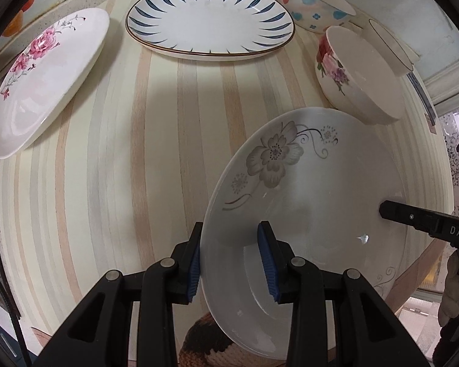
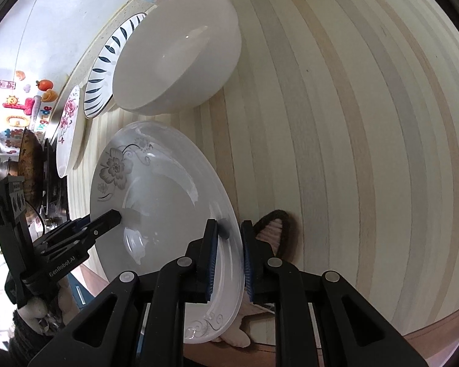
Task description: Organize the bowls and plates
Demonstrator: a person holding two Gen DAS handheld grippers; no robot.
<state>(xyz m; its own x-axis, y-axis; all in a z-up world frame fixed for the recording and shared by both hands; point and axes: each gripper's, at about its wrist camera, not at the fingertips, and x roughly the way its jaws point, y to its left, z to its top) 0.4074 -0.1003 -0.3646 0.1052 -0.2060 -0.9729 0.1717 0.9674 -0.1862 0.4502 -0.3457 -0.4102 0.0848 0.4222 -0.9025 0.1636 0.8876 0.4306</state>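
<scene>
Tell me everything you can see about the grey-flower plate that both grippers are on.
The grey-flower plate is white, glossy, ceramic-looking and shallow, with a grey blossom and curling tendrils near its far rim and a small scroll motif near its close rim. It is tilted, overhanging the striped table's near edge. The left gripper and right gripper straddle opposite rims.

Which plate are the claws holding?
The white plate with the grey flower. Both the left claw and the right claw straddle its rim. The pink-flower plate and blue-striped plate lie untouched farther back.
</scene>
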